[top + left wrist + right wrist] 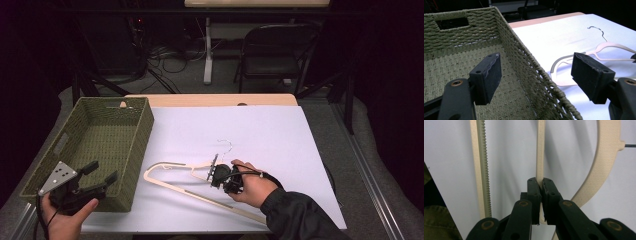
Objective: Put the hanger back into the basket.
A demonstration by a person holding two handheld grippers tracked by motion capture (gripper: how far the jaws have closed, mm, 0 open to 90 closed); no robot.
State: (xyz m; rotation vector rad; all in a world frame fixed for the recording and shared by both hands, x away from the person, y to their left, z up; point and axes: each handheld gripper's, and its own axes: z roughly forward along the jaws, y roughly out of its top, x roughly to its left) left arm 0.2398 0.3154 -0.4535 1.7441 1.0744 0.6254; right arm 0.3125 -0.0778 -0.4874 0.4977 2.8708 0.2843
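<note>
A cream plastic hanger (146,173) with a thin metal hook (226,145) lies flat on the white table cover (260,130). My right gripper (212,175) is shut on it near the neck. In the right gripper view the jaws (541,183) pinch one thin arm of the hanger (541,150), and its ridged bar (481,157) runs alongside. At the near left, my left gripper (100,172) stands open above the near right corner of the green woven basket (145,107), holding nothing. The left gripper (537,68) straddles the basket's wall (524,50), with the hanger (609,45) farther off.
The basket is empty and takes up the table's left side. A strip of bare wooden tabletop (210,100) shows at the far edge. Beyond it are a black chair (275,55) and cables on the floor. White cover stretches to the right of the hanger.
</note>
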